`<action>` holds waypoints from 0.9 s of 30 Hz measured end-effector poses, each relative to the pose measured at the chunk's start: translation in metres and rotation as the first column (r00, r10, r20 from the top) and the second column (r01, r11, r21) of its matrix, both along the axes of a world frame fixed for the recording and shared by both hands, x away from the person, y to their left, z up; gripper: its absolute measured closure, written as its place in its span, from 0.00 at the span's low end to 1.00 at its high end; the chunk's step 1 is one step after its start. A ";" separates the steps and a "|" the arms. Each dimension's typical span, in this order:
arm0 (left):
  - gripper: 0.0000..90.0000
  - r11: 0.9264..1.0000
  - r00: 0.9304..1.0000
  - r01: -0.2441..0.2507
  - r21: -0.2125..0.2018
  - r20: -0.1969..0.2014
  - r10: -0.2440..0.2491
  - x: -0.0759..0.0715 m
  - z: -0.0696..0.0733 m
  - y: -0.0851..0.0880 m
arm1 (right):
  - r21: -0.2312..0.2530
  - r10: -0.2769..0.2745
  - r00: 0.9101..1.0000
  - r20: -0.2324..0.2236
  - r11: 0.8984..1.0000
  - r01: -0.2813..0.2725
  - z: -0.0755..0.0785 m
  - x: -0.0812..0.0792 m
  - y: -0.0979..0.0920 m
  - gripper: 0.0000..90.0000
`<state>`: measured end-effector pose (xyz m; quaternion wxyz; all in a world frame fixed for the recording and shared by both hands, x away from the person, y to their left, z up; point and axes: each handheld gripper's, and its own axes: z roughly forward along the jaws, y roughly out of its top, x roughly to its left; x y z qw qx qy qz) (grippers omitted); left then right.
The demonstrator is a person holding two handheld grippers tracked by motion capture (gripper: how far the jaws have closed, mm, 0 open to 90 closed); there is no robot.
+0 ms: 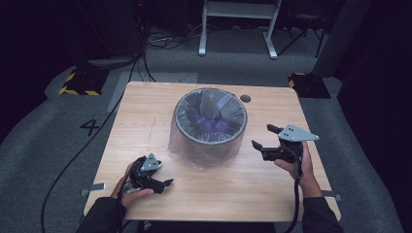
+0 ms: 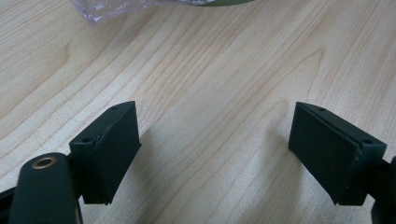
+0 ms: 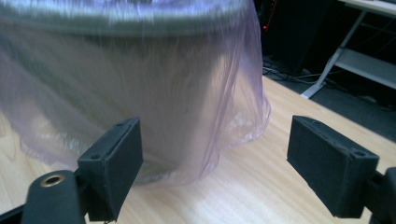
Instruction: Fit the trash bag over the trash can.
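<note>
A round waste bin [image 1: 210,127] lined with a thin, purplish translucent plastic bag [image 1: 212,118] stands on a light wooden table [image 1: 243,189], a little beyond the tabletop's middle. The bag folds over the bin's rim and hangs loosely down the outside wall, its hem gathering on the wood around the base. In the right gripper view the draped film [image 3: 140,93] falls in soft folds close in front of the camera.

To the bin's right, the right gripper [image 1: 266,138] is held above the table by the person's right hand [image 1: 294,162], pointing toward the bin's side but apart from it. Its jaws stand wide open with nothing between them. A black cable [image 1: 297,199] trails down from it toward the near edge.

Near the bin's front left, close to the table's near edge, the left gripper [image 1: 164,183] is in the person's left hand [image 1: 131,194]. Its jaws are also spread wide and hold nothing; the left gripper view looks down on bare wood grain, with a corner of the bag's hem [image 2: 112,8] at the top.

A small dark round hole [image 1: 245,98] marks the tabletop just beyond the bin. Grey carpet [image 1: 43,141] surrounds the table, with cables, yellow-and-black striped blocks [image 1: 80,81] and a white frame [image 1: 238,24] farther back.
</note>
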<state>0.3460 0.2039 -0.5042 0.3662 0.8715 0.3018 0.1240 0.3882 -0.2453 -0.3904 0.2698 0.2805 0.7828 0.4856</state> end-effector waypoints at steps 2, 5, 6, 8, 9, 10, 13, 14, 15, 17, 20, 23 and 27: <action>0.17 1.000 1.000 0.004 -0.002 0.000 -0.004 0.000 0.000 0.000 | -0.003 0.006 1.000 0.011 1.000 -0.006 0.005 0.001 0.003 0.21; 0.17 1.000 1.000 0.008 -0.002 -0.002 -0.008 0.001 0.000 0.000 | 0.001 0.011 1.000 0.016 1.000 -0.011 0.011 0.003 0.006 0.21; 0.17 1.000 1.000 0.009 -0.002 -0.003 -0.009 0.001 0.000 0.000 | 0.001 0.011 1.000 0.016 1.000 -0.011 0.011 0.003 0.006 0.21; 0.17 1.000 1.000 0.010 -0.002 -0.003 -0.010 0.001 0.000 0.000 | 0.004 0.019 1.000 0.021 1.000 -0.019 0.014 0.005 0.008 0.21; 0.17 1.000 1.000 0.010 -0.002 -0.003 -0.010 0.001 0.000 0.000 | 0.000 0.020 1.000 0.024 1.000 -0.020 0.016 0.006 0.009 0.21; 0.17 1.000 1.000 0.010 -0.002 -0.003 -0.010 0.001 0.000 0.000 | -0.009 0.027 0.999 0.029 1.000 -0.026 0.020 0.007 0.011 0.21; 0.17 1.000 1.000 0.010 -0.002 -0.003 -0.010 0.001 0.000 0.000 | -0.012 0.035 0.999 0.032 0.999 -0.035 0.024 0.008 0.013 0.21; 0.17 1.000 1.000 0.010 -0.002 -0.003 -0.010 0.001 0.000 0.000 | -0.012 0.044 0.999 0.031 0.999 -0.044 0.027 0.011 0.015 0.21; 0.17 1.000 1.000 0.010 -0.002 -0.003 -0.010 0.001 0.000 0.000 | -0.012 0.044 0.999 0.031 0.999 -0.044 0.027 0.011 0.015 0.21; 0.17 1.000 1.000 0.010 -0.002 -0.003 -0.010 0.001 0.000 0.000 | -0.022 0.043 0.998 0.035 0.999 -0.042 0.031 0.014 0.017 0.21; 0.17 1.000 1.000 0.010 -0.002 -0.003 -0.010 0.001 0.000 0.000 | -0.026 0.041 0.998 0.036 0.999 -0.040 0.033 0.015 0.020 0.21; 0.17 1.000 1.000 0.010 -0.002 -0.003 -0.010 0.001 0.000 0.000 | -0.030 0.046 0.998 0.032 0.999 -0.045 0.035 0.019 0.024 0.21; 0.17 1.000 1.000 0.010 -0.002 -0.003 -0.010 0.001 0.000 0.000 | -0.029 0.044 0.999 0.029 0.999 -0.043 0.039 0.025 0.026 0.21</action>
